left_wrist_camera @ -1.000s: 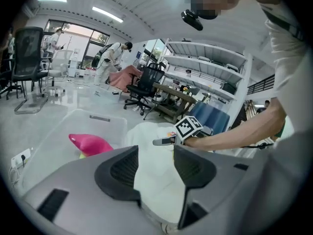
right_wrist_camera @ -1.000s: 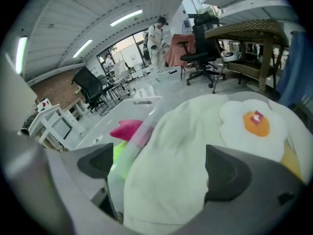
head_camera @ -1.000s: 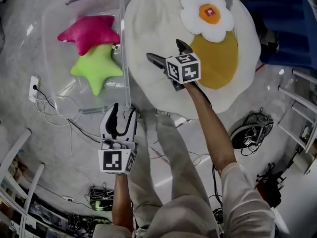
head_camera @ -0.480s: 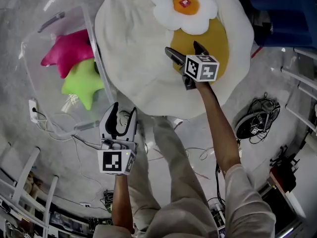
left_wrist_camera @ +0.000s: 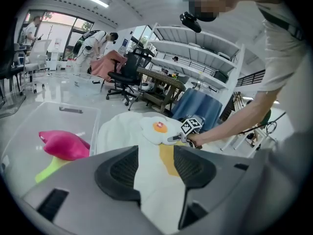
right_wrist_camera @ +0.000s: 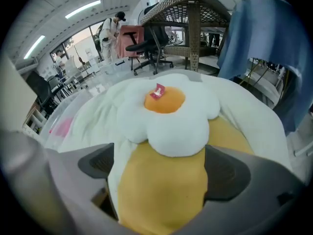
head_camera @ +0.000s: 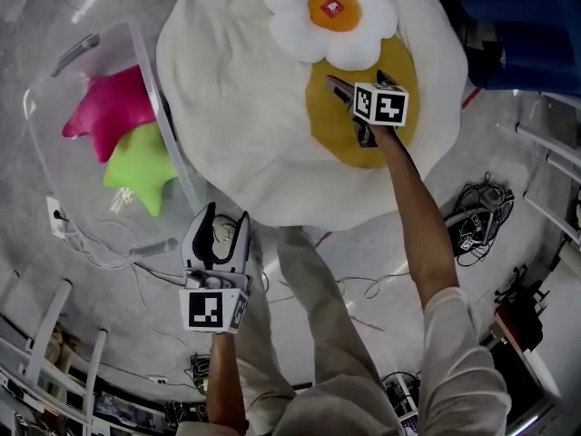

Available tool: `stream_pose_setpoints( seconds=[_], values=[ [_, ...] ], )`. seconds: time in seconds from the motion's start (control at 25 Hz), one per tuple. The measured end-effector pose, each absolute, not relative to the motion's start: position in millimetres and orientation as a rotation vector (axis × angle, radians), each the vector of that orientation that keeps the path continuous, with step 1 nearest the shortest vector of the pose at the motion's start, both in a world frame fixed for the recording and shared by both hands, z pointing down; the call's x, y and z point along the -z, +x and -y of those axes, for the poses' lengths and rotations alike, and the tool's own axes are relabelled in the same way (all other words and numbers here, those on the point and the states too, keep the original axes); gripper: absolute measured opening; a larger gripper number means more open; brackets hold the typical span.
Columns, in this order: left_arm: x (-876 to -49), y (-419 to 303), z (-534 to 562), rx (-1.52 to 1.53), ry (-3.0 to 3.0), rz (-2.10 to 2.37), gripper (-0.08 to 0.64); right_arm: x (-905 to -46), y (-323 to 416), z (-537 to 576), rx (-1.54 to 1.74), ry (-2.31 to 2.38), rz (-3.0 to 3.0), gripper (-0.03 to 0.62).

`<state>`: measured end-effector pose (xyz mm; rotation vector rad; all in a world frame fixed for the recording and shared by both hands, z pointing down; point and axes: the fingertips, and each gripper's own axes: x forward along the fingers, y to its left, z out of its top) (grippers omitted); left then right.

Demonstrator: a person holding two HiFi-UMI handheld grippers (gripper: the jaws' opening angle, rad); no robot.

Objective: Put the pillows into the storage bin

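Sizing up the flower pillow, white-petalled with an orange centre, lying on the far side of the big white cushion and well outside the storage bin: probably light, soft and springy, apt to bulge and slide out of a shallow pinch. Best taken deep across one petal or a thick fold at the edge, not on the flat top. Holding the right gripper low over the cushion's yellow patch, jaws spread wide with yellow fabric swelling up between them, closed on nothing, the petals just ahead. Forearm stretched long and almost straight out from the body. Poising the left gripper close in, near the cushion's near edge and beside the bin, jaws likewise parted and empty, aimed forward. Already inside the bin: a pink star pillow and a green star pillow, touching.
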<state>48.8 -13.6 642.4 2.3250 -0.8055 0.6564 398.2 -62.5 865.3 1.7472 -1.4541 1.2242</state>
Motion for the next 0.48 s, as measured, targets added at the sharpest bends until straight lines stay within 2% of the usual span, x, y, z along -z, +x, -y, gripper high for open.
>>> stream_pose_setpoints(
  seconds=[0.16, 0.36, 0.4, 0.48],
  values=[
    [-649.3, 39.9, 15.3, -0.669, 2.314, 0.816, 0.224, -880.3, 421.6, 77.5, -1.221, 1.75, 1.37, 0.575],
    [-662.1, 31.5, 13.5, -0.689, 2.297, 0.816, 0.224, -892.1, 449.9, 93.8, -1.432, 1.931, 1.259, 0.566],
    [-664.1, 30.4, 12.8, -0.692, 2.294, 0.815, 0.224, -894.5, 454.1, 93.9, -1.457, 1.948, 1.23, 0.548],
    [-666.6, 29.0, 11.0, -0.699, 2.289, 0.809, 0.224, -900.6, 459.9, 91.5, -1.469, 1.943, 1.178, 0.439]
  ],
)
